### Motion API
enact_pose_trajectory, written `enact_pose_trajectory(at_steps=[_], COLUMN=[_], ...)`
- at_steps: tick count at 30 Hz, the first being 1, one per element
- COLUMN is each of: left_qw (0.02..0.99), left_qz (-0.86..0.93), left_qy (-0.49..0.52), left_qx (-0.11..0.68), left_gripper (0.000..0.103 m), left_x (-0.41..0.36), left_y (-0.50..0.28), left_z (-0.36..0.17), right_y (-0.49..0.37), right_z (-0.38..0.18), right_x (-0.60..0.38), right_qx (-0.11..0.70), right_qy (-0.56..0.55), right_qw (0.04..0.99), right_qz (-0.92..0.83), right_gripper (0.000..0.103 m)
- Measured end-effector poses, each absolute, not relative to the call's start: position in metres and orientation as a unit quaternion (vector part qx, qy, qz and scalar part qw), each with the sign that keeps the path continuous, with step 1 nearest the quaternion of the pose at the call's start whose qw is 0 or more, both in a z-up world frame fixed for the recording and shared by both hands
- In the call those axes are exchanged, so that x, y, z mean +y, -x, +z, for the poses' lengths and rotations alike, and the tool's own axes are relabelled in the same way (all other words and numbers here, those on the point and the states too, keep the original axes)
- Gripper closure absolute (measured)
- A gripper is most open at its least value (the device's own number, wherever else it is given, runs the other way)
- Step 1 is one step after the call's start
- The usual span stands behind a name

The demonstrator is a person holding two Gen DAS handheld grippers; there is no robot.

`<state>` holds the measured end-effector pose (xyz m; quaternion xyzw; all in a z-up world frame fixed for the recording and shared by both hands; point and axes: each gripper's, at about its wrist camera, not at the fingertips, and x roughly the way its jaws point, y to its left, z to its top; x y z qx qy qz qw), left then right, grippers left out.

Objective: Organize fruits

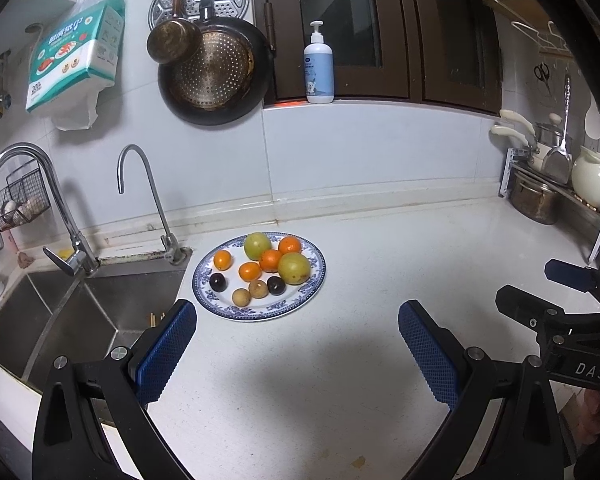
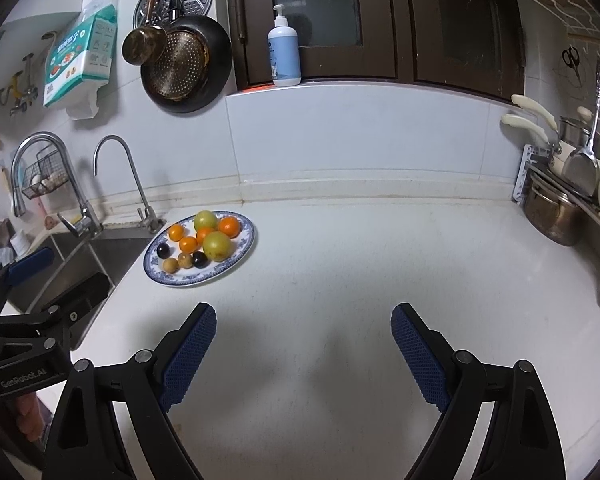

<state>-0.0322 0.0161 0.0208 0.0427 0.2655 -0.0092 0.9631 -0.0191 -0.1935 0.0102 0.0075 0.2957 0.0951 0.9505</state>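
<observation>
A blue-patterned white plate (image 1: pixel 311 294) (image 2: pixel 242 254) sits on the white counter beside the sink. It holds two green-yellow fruits (image 1: pixel 294 268) (image 2: pixel 217 245), several small oranges (image 1: pixel 270 260) (image 2: pixel 188 244), two dark plums (image 1: pixel 218 281) (image 2: pixel 163 251) and two brown longans (image 1: pixel 241 297) (image 2: pixel 171 265). My left gripper (image 1: pixel 298 326) is open and empty, just in front of the plate. My right gripper (image 2: pixel 303 326) is open and empty, to the right of the plate and nearer than it. Each gripper shows at the edge of the other's view.
A steel sink (image 1: pixel 72 316) with two taps (image 1: pixel 140 184) lies left of the plate. Pans (image 1: pixel 216 76) hang on the wall. A soap bottle (image 1: pixel 319 68) stands on the sill. A rack with pots (image 1: pixel 540 196) is at the far right.
</observation>
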Motion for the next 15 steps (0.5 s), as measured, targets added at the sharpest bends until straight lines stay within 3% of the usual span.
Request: enact_pose_trajectory(at_steps=[15], left_qw=[0.964], left_qz=[-0.010], left_qy=[-0.045], left_qx=[0.260], left_gripper=[0.000], left_x=[0.0175], left_y=[0.0326], left_z=[0.0216], right_y=[0.0206], right_z=[0.0095], right_x=[-0.1910], right_qx=[0.297], right_qy=[-0.007], right_qw=[0.950], right_qz=[0.094], right_gripper=[0.013])
